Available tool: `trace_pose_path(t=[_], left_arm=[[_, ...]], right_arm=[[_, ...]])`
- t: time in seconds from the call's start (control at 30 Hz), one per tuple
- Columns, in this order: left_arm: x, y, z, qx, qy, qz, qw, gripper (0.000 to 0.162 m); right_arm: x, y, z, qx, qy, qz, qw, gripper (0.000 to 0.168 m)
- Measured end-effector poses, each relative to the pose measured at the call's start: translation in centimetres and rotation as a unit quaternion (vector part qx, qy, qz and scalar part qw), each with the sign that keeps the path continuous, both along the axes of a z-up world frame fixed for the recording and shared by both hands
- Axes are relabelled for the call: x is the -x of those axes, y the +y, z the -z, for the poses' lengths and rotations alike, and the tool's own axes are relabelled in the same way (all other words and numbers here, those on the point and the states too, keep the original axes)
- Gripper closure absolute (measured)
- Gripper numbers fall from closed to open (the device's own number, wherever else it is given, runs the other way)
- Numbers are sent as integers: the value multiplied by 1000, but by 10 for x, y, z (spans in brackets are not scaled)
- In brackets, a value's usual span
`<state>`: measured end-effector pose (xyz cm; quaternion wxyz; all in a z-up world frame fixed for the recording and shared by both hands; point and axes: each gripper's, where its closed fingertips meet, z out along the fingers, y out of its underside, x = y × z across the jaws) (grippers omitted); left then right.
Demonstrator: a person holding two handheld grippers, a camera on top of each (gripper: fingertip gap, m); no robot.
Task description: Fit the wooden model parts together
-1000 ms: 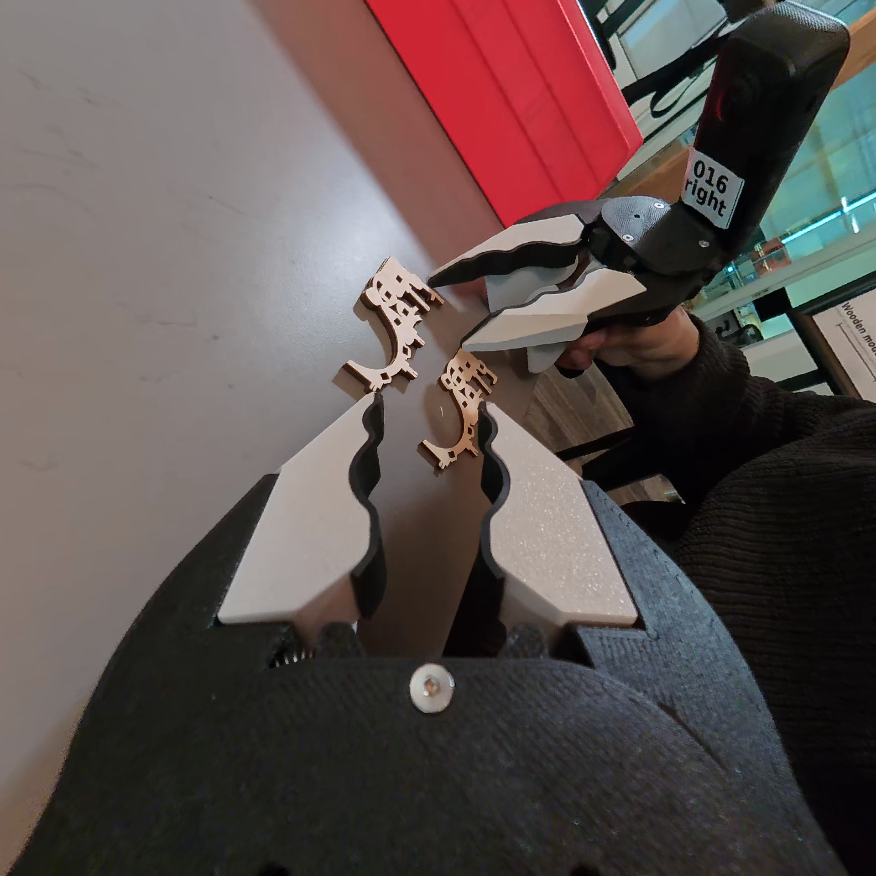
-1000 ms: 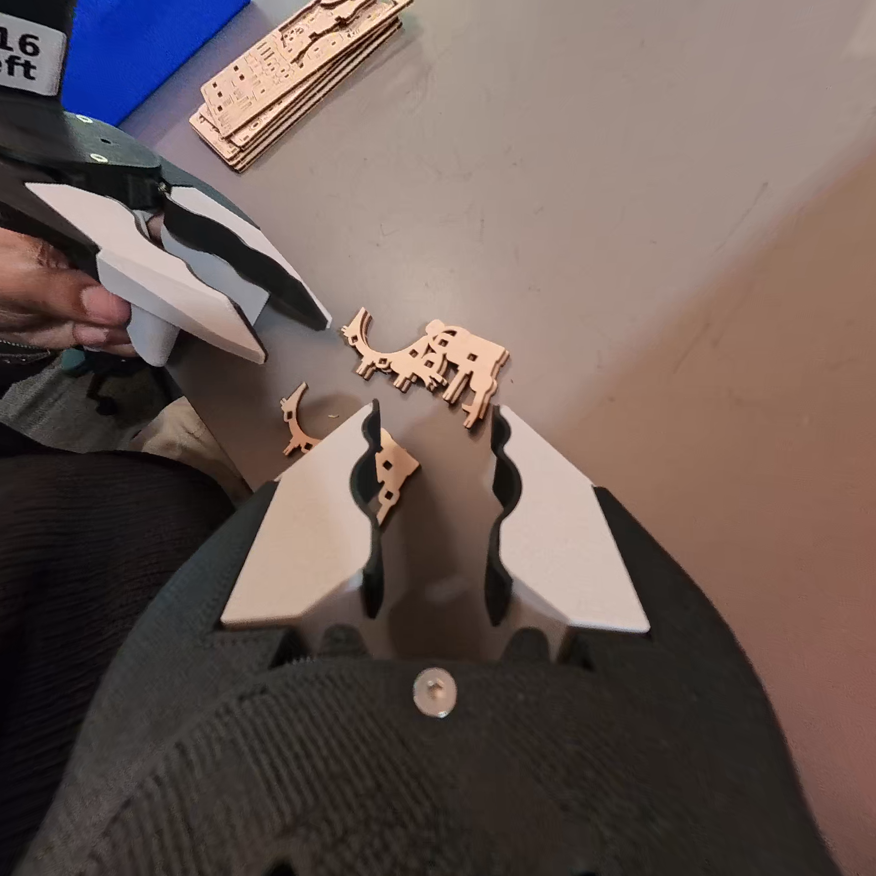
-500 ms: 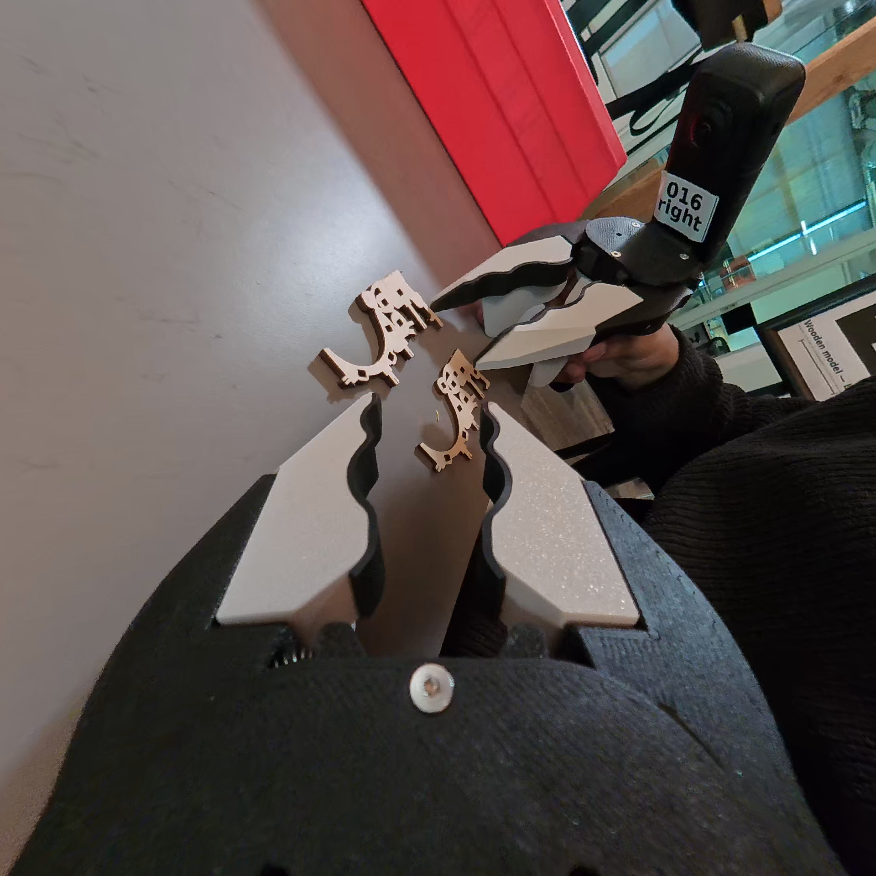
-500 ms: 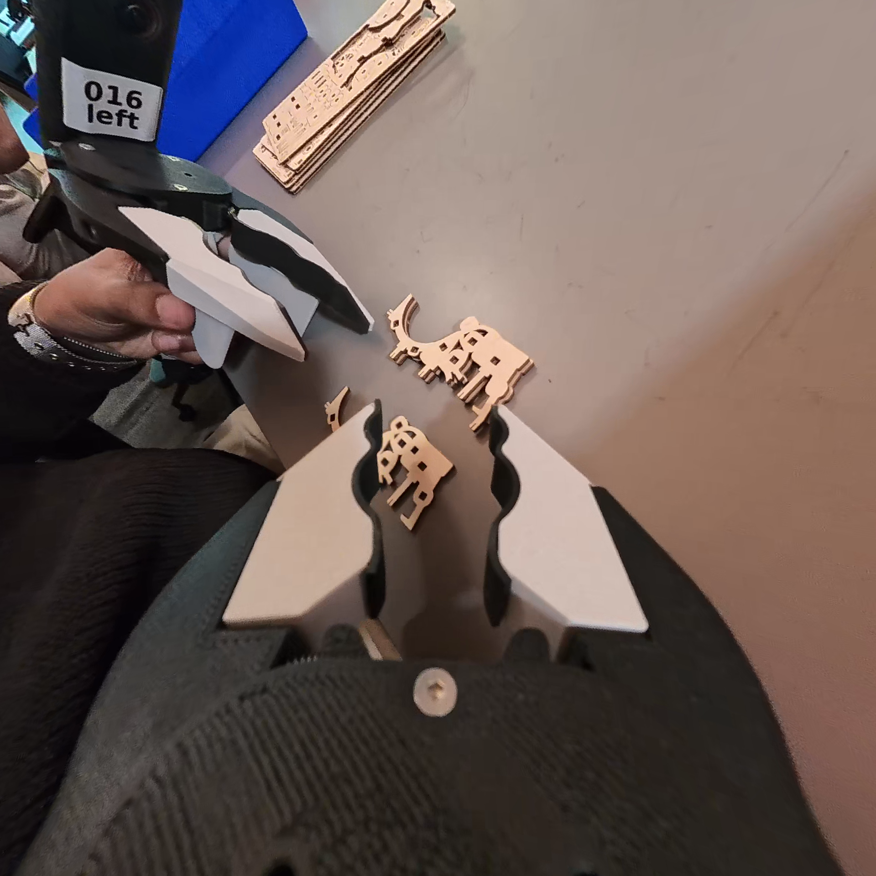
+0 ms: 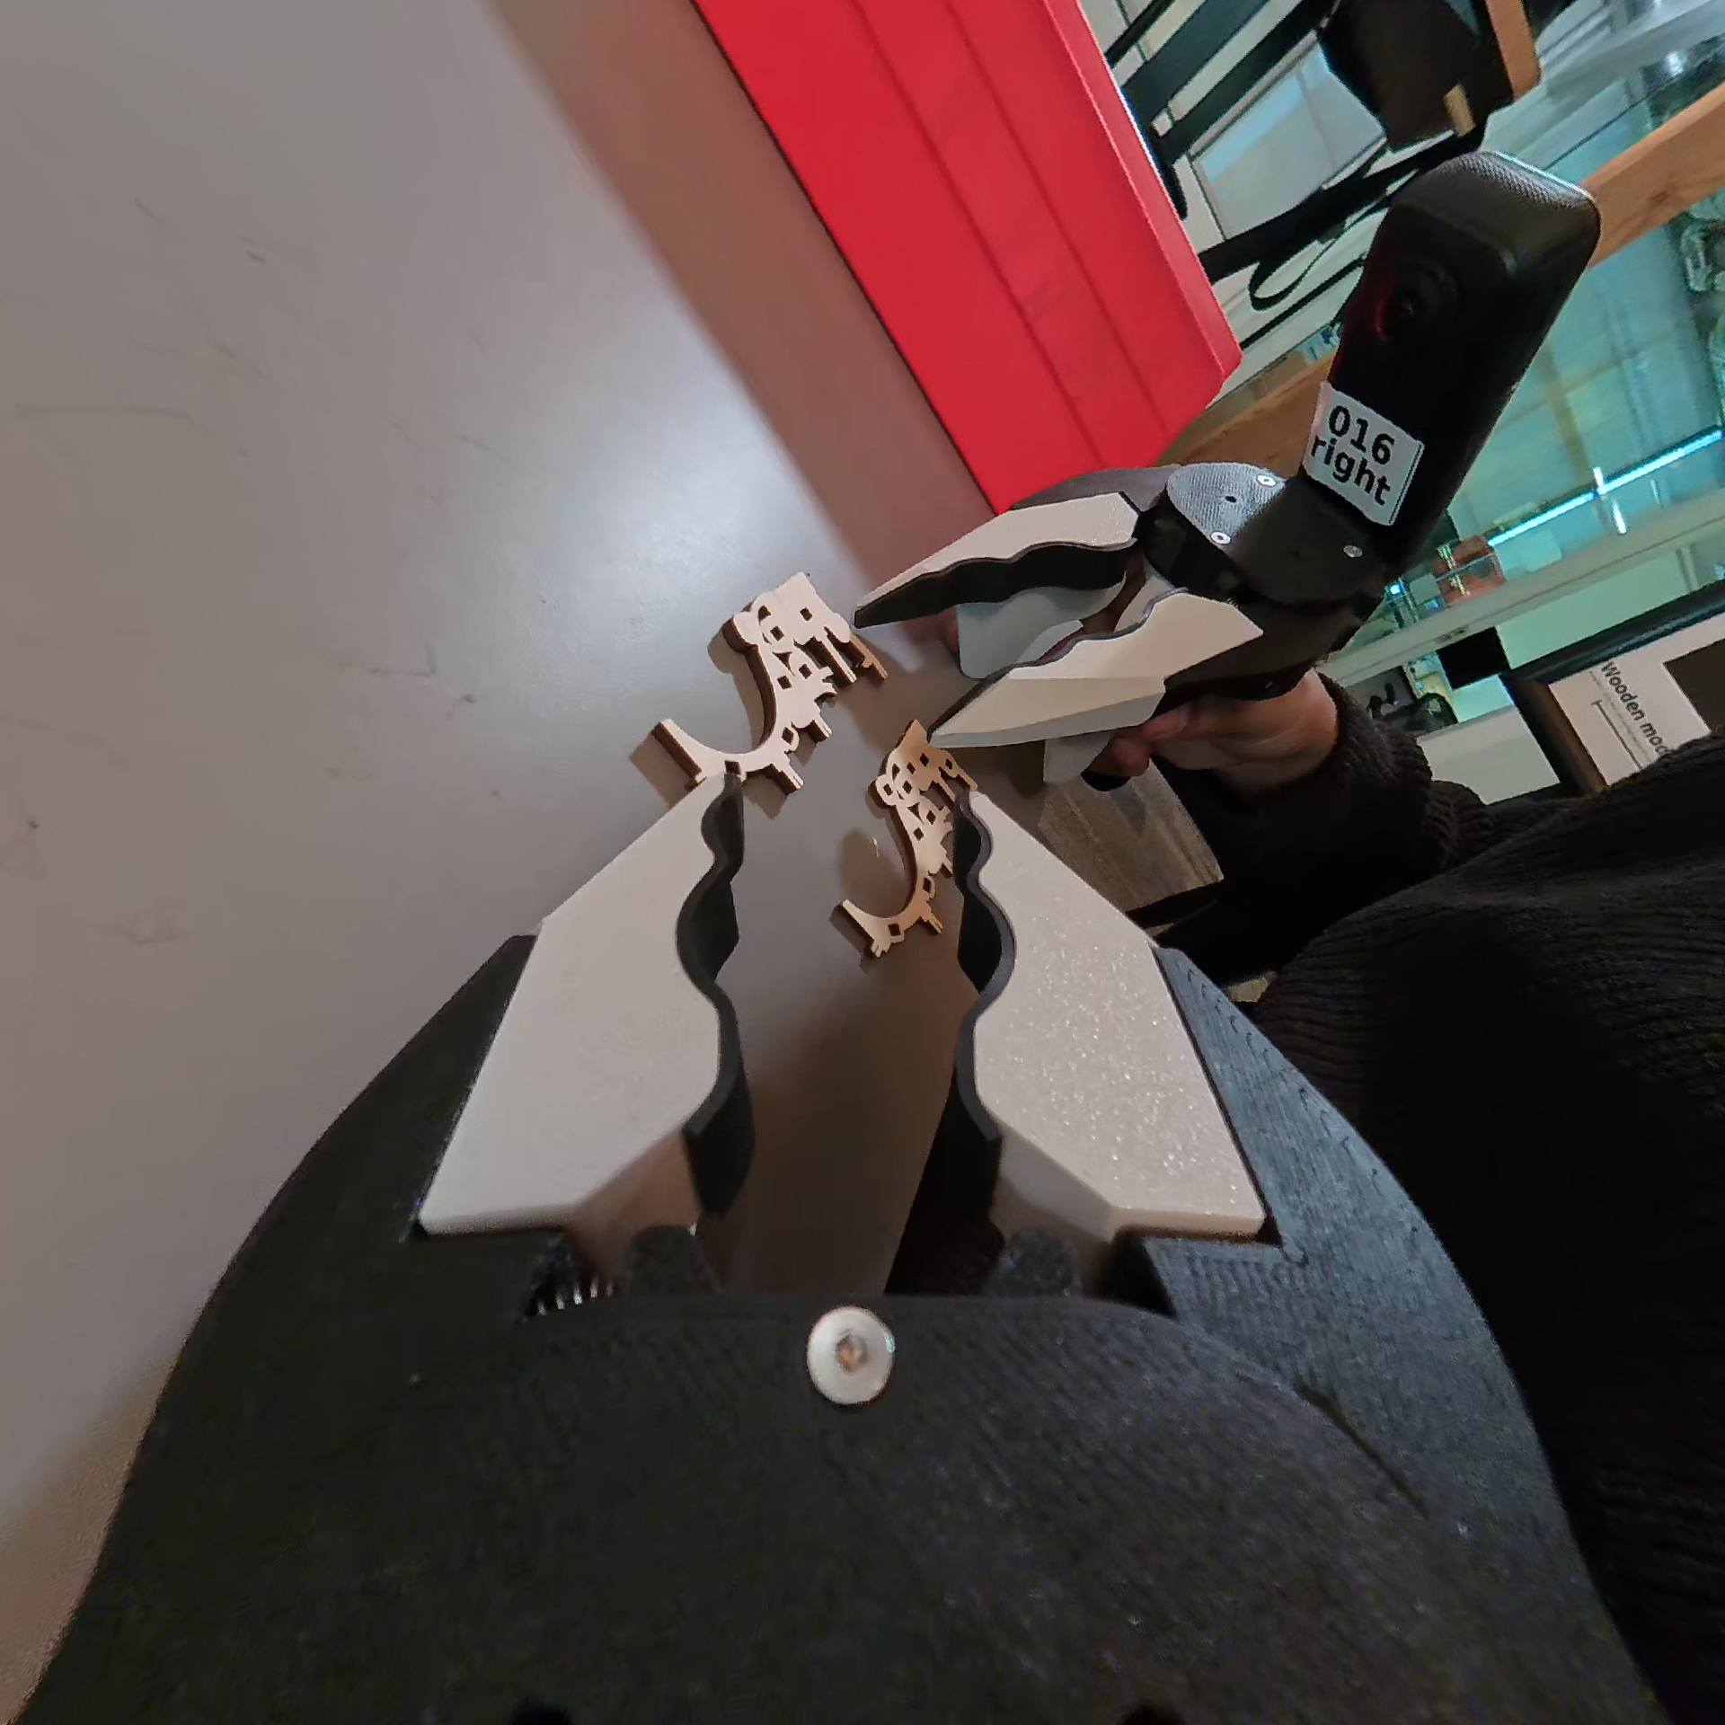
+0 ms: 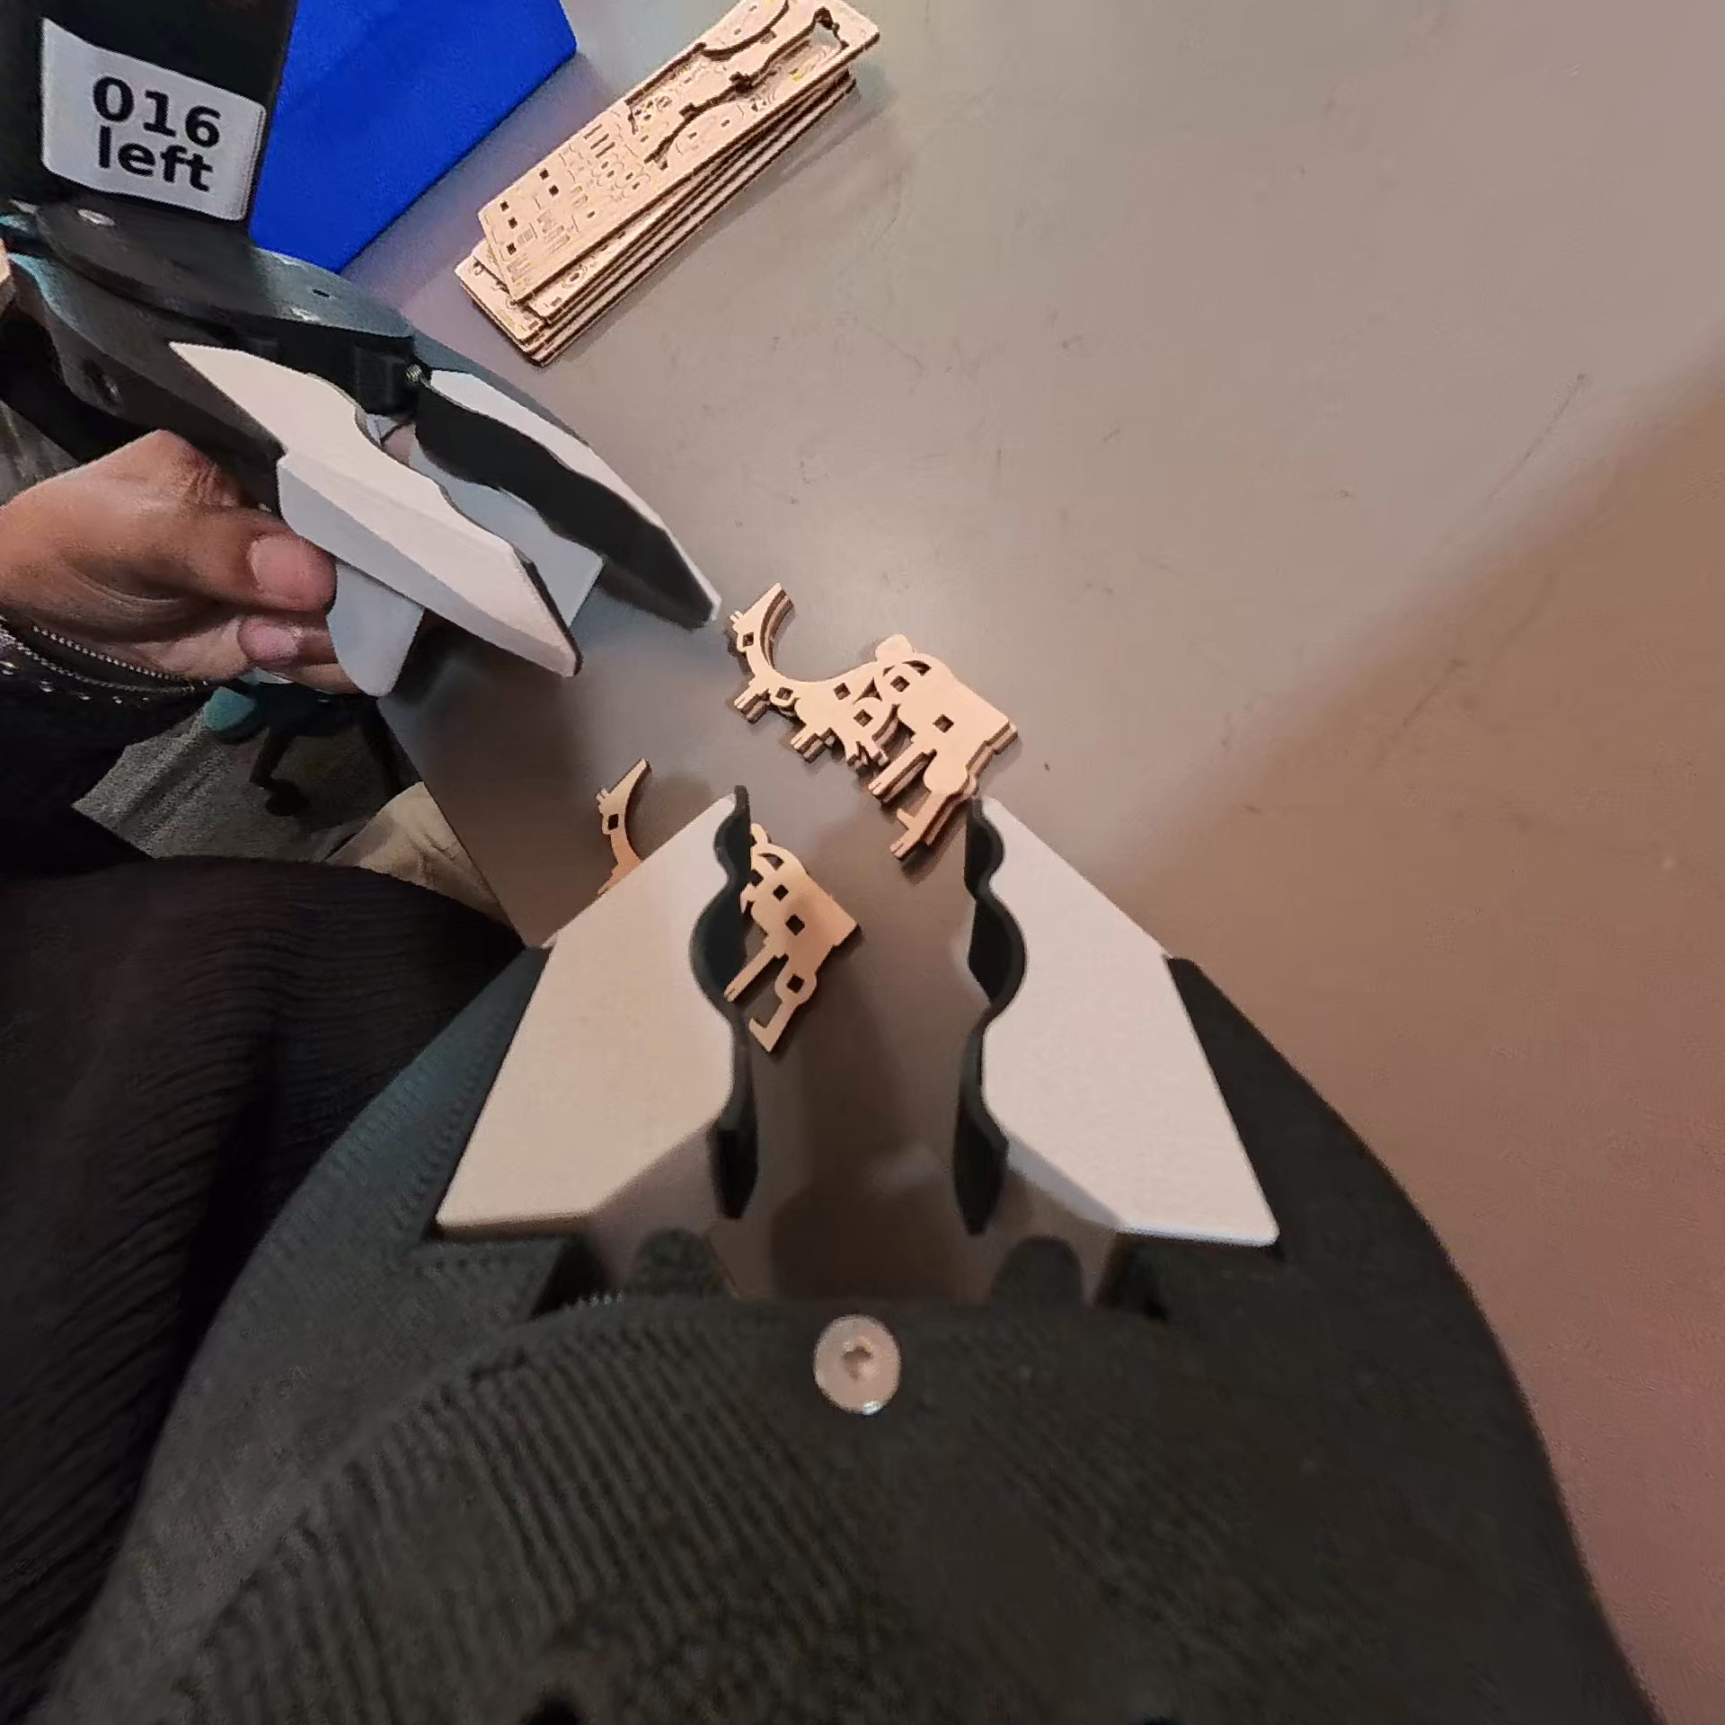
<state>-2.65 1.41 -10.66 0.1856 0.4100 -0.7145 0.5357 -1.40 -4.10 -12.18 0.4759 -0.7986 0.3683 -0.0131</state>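
Two flat wooden model parts lie on the grey table (image 6: 1167,392). A thicker stacked part (image 6: 896,719) with a curved neck lies farther in; it also shows in the left wrist view (image 5: 793,653). A single thin part (image 6: 793,924) lies near the table edge, partly hidden behind my right gripper's left finger; it also shows in the left wrist view (image 5: 919,793). My right gripper (image 6: 859,807) is open and empty over the single part. My left gripper (image 5: 845,803) is open and empty, one tip near the stacked part's neck end.
A stack of uncut wooden sheets (image 6: 672,168) lies at the back by a blue box (image 6: 401,112). A red box (image 5: 980,233) stands along the table's far side. The table edge (image 6: 467,840) runs close to the single part, with the person's dark sleeve beyond.
Both grippers have shifted closer to the two parts and stay open. The right gripper's lower tip now reaches the single part's wide end. The parts have not moved on the table.
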Motion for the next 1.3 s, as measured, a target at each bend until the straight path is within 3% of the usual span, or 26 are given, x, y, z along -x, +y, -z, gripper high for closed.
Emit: trace_pose_path(t=[0.57, 0.77, 0.97, 1.3], left_arm=[[-7, 0, -2, -18, -30, -24, 999, 107], [-2, -3, 7, -118, -115, -3, 986, 98], [-6, -7, 8, -120, -100, -33, 987, 78], [4, -16, 7, -113, -85, -20, 990, 78]], right_arm=[[0, 0, -1, -9, 2, 0, 1000, 123], [0, 0, -1, -10, 3, 0, 1000, 124], [0, 0, -1, -10, 1, -2, 1000, 123], [1, 0, -2, -8, -2, -4, 1000, 123]])
